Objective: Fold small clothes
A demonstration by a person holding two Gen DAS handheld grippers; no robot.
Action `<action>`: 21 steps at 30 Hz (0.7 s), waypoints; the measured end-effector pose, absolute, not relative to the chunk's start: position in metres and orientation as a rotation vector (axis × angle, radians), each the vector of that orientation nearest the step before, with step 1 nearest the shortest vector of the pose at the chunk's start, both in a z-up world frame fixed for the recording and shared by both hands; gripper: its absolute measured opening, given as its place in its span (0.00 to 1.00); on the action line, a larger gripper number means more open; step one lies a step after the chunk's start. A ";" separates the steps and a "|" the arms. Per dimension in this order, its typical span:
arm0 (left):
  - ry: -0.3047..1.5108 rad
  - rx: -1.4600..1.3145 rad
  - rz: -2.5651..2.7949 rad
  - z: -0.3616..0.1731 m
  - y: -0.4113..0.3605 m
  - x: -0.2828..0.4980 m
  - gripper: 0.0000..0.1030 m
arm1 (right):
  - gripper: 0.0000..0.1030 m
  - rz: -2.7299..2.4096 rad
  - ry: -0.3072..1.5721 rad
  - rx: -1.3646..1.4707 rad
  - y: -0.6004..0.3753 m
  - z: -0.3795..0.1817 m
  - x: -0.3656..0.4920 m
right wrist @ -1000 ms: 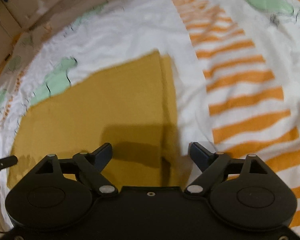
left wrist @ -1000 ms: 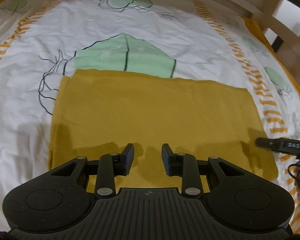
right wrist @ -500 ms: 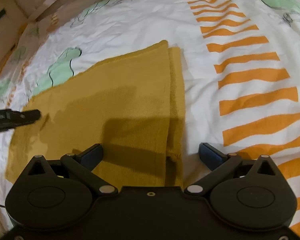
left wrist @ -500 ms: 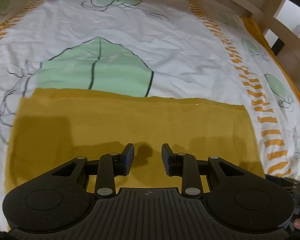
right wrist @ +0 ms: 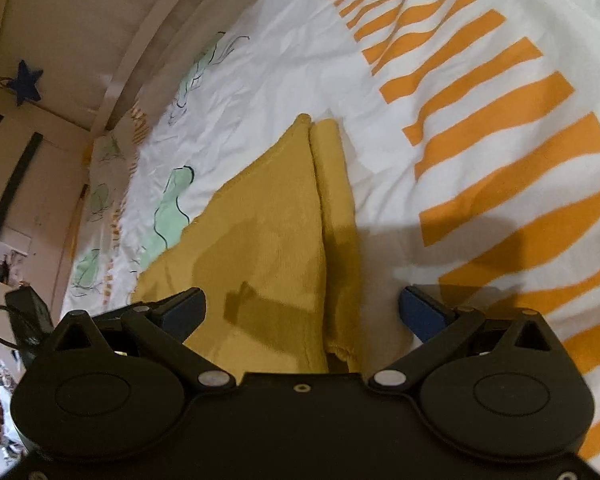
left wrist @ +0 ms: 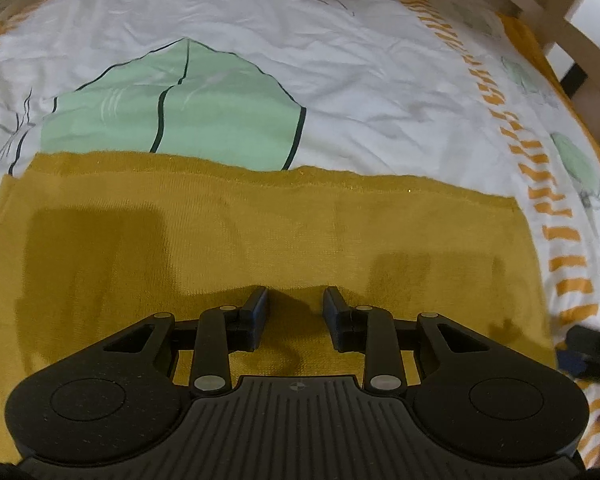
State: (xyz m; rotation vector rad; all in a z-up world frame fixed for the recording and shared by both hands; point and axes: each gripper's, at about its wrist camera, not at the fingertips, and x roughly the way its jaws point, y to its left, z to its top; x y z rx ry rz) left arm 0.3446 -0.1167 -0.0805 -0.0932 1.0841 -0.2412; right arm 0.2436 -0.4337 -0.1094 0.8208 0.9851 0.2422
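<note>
Cloth [left wrist: 260,232] lies flat on bedsheet [left wrist: 360,80], folded layers stacked. Left gripper [left wrist: 295,306] over its near edge, right gripper [right wrist: 302,308] at its right edge.

Mustard-yellow cloth [left wrist: 260,232] ahead of and under black left gripper [left wrist: 295,304], blue pads. Beyond it, white bedsheet [left wrist: 380,92]: mint-green leaf print, black outlines; orange stripes right of claw. Black right gripper [right wrist: 300,312], blue pads; navy star [right wrist: 27,84] far upper left.
</note>
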 end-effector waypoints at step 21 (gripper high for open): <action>1.126 -0.107 -0.233 -0.064 -0.111 0.300 0.30 | 1.00 0.375 0.928 0.866 -0.427 -0.119 0.259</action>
